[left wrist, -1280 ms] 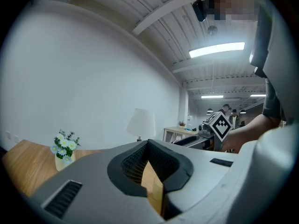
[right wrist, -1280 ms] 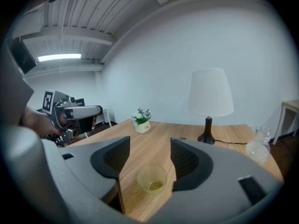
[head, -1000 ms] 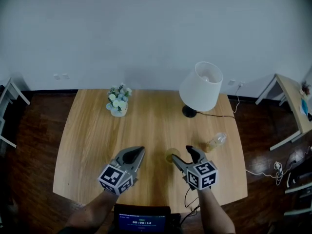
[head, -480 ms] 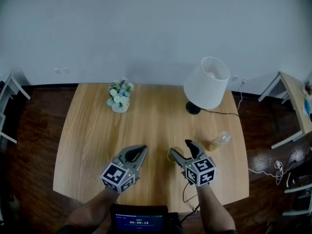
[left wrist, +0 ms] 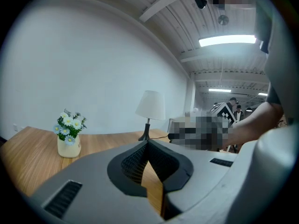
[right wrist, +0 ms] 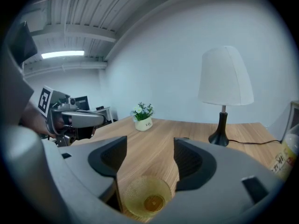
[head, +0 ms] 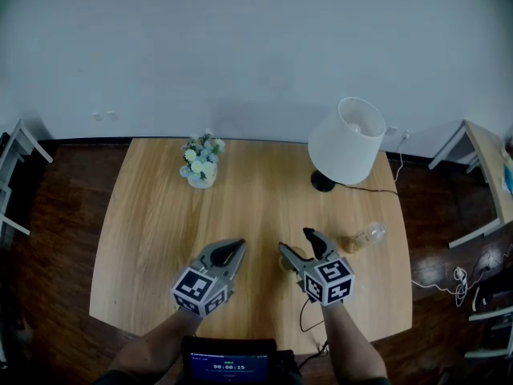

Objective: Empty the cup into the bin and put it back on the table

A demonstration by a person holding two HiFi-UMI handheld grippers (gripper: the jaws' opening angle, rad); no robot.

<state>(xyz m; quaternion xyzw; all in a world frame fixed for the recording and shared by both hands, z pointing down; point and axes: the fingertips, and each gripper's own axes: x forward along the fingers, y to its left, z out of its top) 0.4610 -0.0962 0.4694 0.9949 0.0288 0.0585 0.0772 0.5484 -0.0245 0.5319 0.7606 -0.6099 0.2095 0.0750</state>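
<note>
Right gripper (right wrist: pixel 149 142): jaws are held apart, with the cup (right wrist: pixel 145 197) set between them. The cup is seen from above in the right gripper view as a yellowish, translucent round with a darker amber disc at its bottom. It is placed low in the gap, close to the gripper body, and the ribbed pads (right wrist: pixel 189 160) are carried farther forward than its rim. The cup is stood upright on the table (head: pixel 160 215), near the front edge and a little right of centre.

Left gripper (left wrist: pixel 148 143): jaws are brought together at the tips, nothing is held, and only a sliver of wood grain is seen through the slot behind them. It is held over the table's near edge, beside the right gripper and apart from it. The two are pointed roughly the same way, toward the far wall.

Each gripper is held by a bare forearm entering from the bottom of the head view.

Other items noted on the table:
- A small pot of white and blue flowers (head: pixel 200 167) is stood at the far left of centre.
- A lamp (head: pixel 346 143) with a white shade and dark base is stood at the far right, and its cable (head: pixel 377 187) is trailed off the right edge.
- A clear bottle (head: pixel 365 236) is laid on its side to the right of the right gripper, well apart from the cup.

A dark screen (head: pixel 231 363) is seen at the bottom edge, between the forearms.
</note>
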